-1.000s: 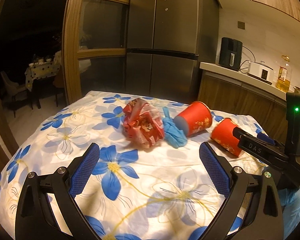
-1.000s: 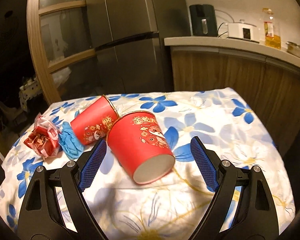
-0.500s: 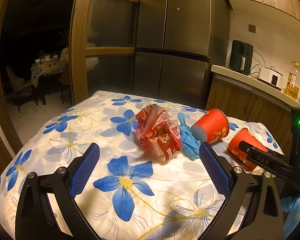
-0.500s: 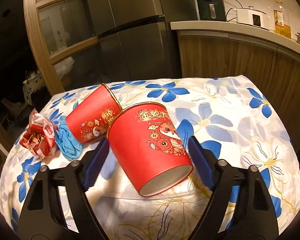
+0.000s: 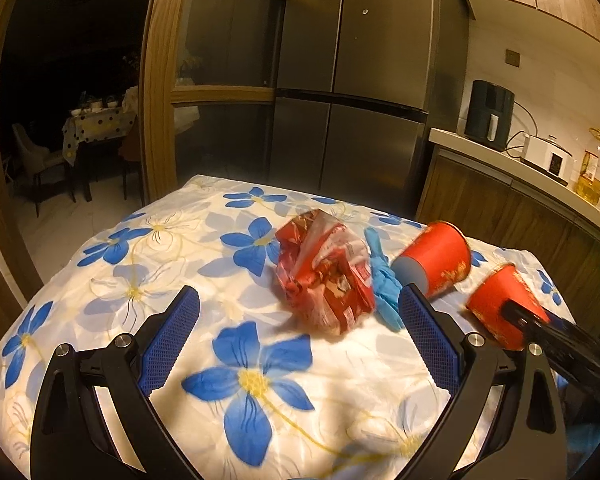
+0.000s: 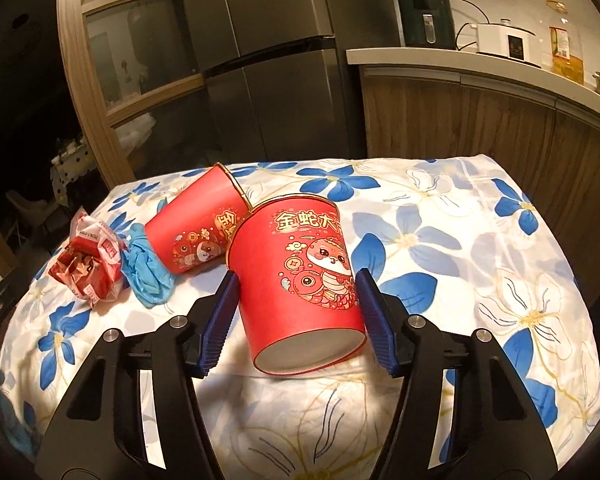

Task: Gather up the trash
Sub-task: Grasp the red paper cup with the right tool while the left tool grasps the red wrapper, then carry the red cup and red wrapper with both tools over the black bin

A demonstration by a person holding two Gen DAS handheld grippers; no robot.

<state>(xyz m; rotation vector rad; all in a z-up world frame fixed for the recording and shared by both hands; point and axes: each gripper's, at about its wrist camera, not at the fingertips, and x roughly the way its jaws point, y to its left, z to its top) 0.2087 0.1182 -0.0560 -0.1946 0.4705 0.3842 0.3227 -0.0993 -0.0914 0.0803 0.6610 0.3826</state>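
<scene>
Trash lies on the flower-print desk [image 6: 480, 240]: two red paper cups on their sides, a blue glove [image 6: 146, 272] and a crumpled red wrapper [image 6: 88, 268]. Near cup [image 6: 300, 280] sits between the right claw [image 6: 296, 312] pads, base toward the camera; jaws have just been closing, pads right at its sides, firm contact unclear. Far cup [image 6: 196, 236] touches its rim, glove beside it, wrapper just left. Left claw [image 5: 296, 336] spread wide, empty, short of the wrapper [image 5: 326, 272].
</scene>
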